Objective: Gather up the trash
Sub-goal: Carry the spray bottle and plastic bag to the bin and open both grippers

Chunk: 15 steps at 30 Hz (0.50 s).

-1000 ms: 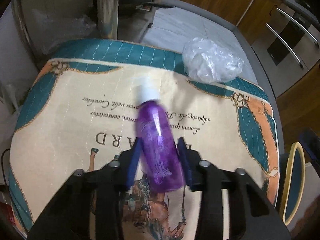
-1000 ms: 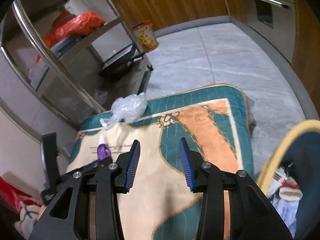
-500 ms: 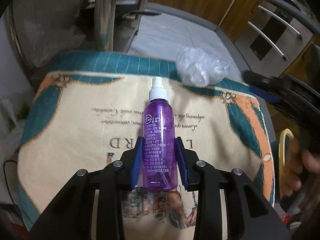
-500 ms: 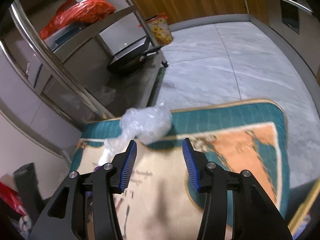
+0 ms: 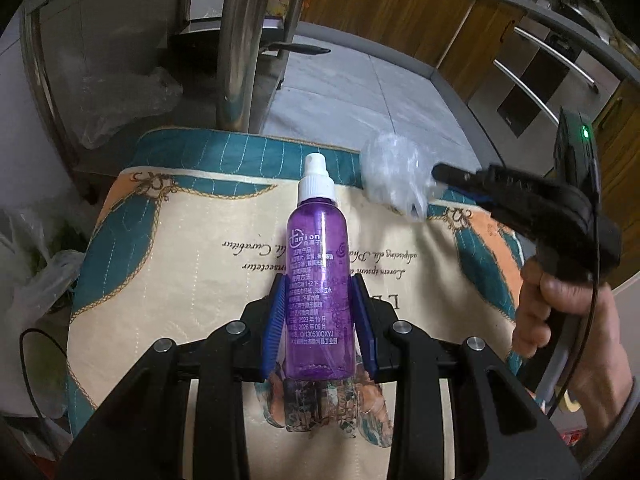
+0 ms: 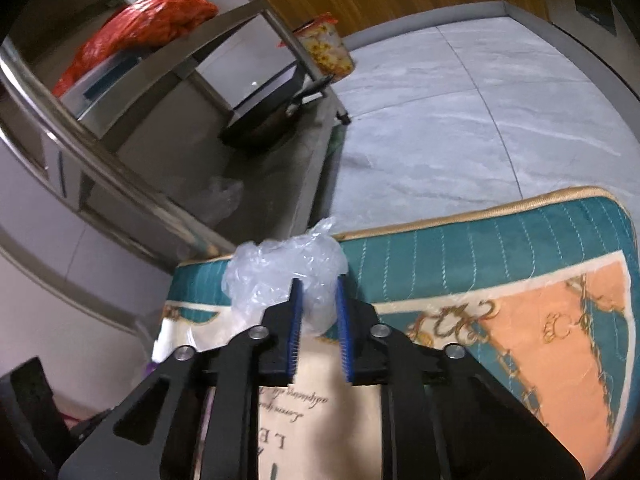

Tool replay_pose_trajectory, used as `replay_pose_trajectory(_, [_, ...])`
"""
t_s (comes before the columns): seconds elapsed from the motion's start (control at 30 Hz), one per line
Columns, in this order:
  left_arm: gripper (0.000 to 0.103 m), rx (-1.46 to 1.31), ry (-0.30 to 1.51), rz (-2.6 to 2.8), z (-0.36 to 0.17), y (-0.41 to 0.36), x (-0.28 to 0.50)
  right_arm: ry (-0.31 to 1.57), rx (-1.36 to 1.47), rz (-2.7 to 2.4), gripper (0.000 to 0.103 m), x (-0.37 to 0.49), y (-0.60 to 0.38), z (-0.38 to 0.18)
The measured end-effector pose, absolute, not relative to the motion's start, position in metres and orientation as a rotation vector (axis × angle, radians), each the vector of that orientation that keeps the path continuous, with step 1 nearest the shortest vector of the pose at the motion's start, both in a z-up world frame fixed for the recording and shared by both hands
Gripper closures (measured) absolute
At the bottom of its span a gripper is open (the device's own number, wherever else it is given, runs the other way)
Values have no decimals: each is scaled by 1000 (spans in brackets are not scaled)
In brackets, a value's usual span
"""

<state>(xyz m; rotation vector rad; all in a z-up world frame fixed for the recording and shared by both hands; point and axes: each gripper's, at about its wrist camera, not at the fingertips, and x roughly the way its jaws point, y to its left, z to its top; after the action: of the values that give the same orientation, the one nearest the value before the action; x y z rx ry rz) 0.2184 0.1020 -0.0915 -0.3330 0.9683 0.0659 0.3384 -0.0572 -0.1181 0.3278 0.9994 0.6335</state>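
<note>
My left gripper point(image 5: 319, 280) is shut on a purple spray bottle point(image 5: 319, 276) with a white cap, held above the printed floor mat point(image 5: 192, 264). A crumpled clear plastic bag point(image 5: 394, 176) lies at the mat's far teal border. My right gripper point(image 6: 318, 284) has its blue pads closed on that plastic bag point(image 6: 276, 272); it also shows in the left wrist view point(image 5: 440, 174), held by a hand, with its tips at the bag.
A steel rack point(image 6: 120, 120) stands beyond the mat, with a red bag point(image 6: 144, 28) on a shelf and a pan point(image 6: 268, 124) low down. Grey tiled floor point(image 6: 460, 112) lies beyond. Wooden cabinets point(image 5: 384, 8) line the back. Plastic bags point(image 5: 36, 280) lie left of the mat.
The left gripper closed on the purple bottle and lifted it straight. The right gripper moved forward to the plastic bag and its jaws closed on it.
</note>
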Motion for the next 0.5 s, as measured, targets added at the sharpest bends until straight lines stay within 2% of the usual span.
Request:
replay_pose_trajectory(0.27, [71, -335, 907, 38, -67, 89, 215, 938, 280, 588, 89, 298, -87, -82])
replay_pose_trajectory(0.5, [71, -355, 852, -44, -41, 63, 212, 864, 306, 496, 89, 238, -151, -44])
